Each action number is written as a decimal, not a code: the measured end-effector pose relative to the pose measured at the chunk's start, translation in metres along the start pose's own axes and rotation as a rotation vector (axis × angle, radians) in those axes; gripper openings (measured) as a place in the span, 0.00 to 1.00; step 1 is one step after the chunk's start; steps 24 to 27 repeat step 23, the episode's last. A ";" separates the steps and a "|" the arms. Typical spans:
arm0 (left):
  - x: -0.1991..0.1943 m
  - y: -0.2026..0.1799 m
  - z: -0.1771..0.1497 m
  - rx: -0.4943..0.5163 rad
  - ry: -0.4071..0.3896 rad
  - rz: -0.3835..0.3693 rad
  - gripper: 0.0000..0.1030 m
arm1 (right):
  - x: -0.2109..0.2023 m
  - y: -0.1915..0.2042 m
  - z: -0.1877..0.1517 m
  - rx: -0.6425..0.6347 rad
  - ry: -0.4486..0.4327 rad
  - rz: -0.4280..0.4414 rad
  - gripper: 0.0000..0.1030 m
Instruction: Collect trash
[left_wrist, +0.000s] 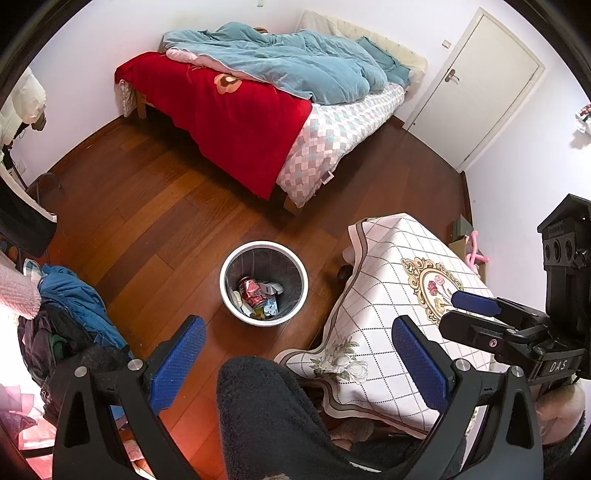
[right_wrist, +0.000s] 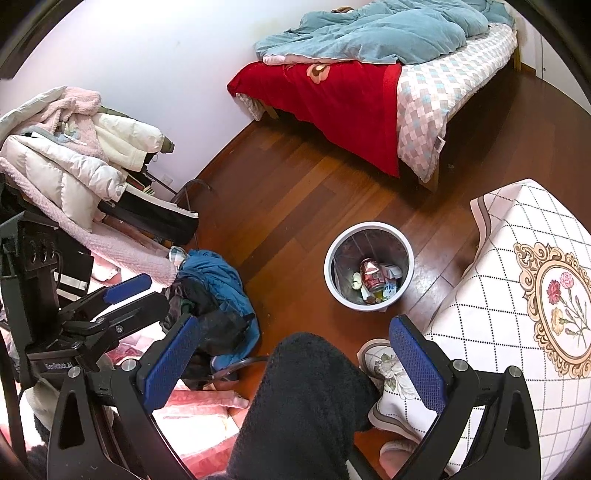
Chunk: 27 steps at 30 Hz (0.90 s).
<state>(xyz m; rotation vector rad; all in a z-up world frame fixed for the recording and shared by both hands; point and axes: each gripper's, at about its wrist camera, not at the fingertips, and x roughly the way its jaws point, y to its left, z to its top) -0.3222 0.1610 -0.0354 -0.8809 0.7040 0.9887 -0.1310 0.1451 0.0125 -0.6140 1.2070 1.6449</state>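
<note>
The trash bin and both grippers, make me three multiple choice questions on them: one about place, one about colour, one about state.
1. Where does the trash bin stand?
A. on the bed
B. on the wooden floor beside the cloth-covered table
C. on the table

2. What colour are the pads of the left gripper?
A. blue
B. yellow
C. white

3. How does the right gripper stand?
A. shut on a can
B. shut on a paper
C. open, holding nothing

Answers:
1 B: the bin rests on the floor, next to the table.
2 A: both pads show blue.
3 C: its fingers are spread wide, nothing between them; the red can lies in the bin.
</note>
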 end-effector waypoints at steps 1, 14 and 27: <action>0.001 -0.001 0.000 -0.001 0.000 0.002 1.00 | 0.000 0.000 0.000 -0.001 -0.001 -0.001 1.00; 0.000 -0.003 -0.001 -0.003 -0.001 0.005 1.00 | 0.001 -0.001 -0.003 -0.004 -0.004 -0.001 1.00; -0.001 -0.004 -0.001 -0.011 -0.003 -0.001 1.00 | 0.004 0.000 -0.002 -0.001 0.003 0.000 1.00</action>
